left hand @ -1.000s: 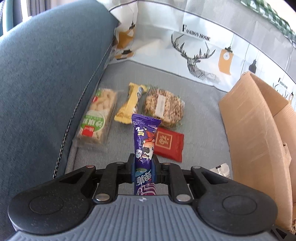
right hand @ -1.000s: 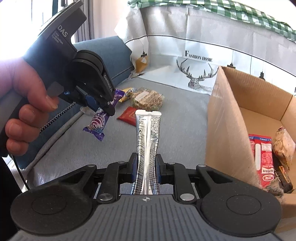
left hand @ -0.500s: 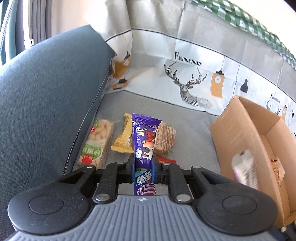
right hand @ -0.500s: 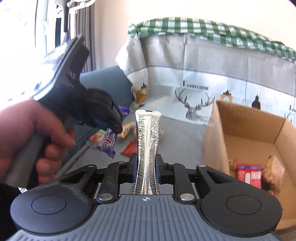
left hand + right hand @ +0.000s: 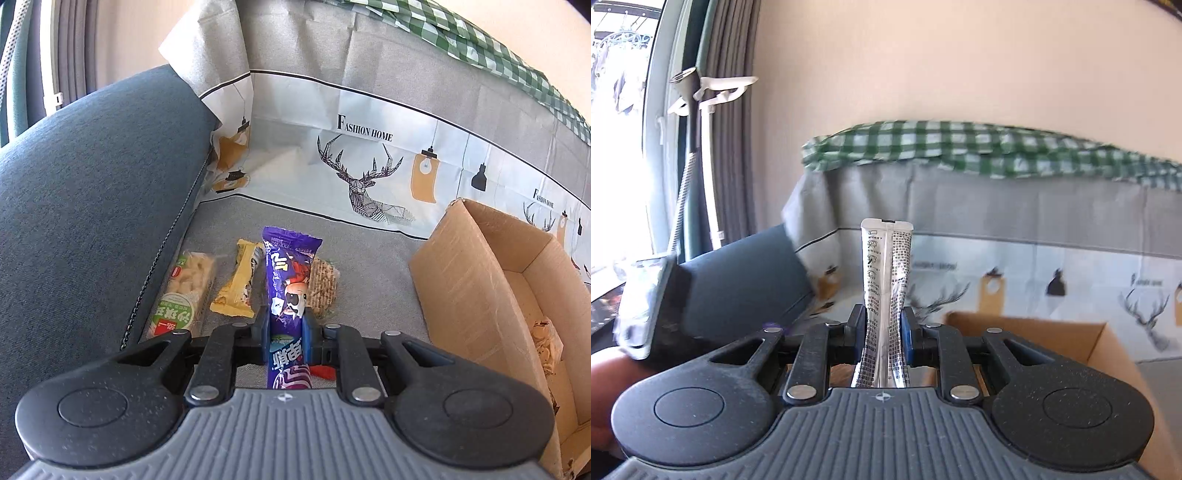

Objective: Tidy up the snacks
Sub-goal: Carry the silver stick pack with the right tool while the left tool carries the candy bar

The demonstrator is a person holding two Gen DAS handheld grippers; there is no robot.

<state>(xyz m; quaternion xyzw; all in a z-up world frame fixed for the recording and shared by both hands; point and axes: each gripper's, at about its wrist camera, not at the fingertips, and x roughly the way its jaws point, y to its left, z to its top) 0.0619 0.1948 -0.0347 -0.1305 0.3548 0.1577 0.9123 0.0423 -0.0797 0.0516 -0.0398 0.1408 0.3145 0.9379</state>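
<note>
My left gripper (image 5: 284, 325) is shut on a purple snack bar (image 5: 288, 273) and holds it above the grey sofa seat (image 5: 369, 266). Below it lie a green-labelled peanut bar (image 5: 184, 291), a yellow bar (image 5: 238, 284), a sesame bar (image 5: 324, 286) and a red packet (image 5: 323, 371). The cardboard box (image 5: 454, 280) stands to the right with a snack (image 5: 546, 339) inside. My right gripper (image 5: 884, 332) is shut on a silver snack packet (image 5: 884, 280), raised high and tilted up over the box (image 5: 1034, 334).
A blue sofa armrest (image 5: 81, 206) rises on the left. A deer-print cover (image 5: 369, 173) drapes the backrest. In the right wrist view the left hand and its gripper (image 5: 646, 306) are blurred at the left, by a curtain (image 5: 731, 129) and window.
Both grippers have risen with their snacks. The right gripper has tilted upward, so the box interior and seat have dropped out of its view. The left view now takes in more of the box.
</note>
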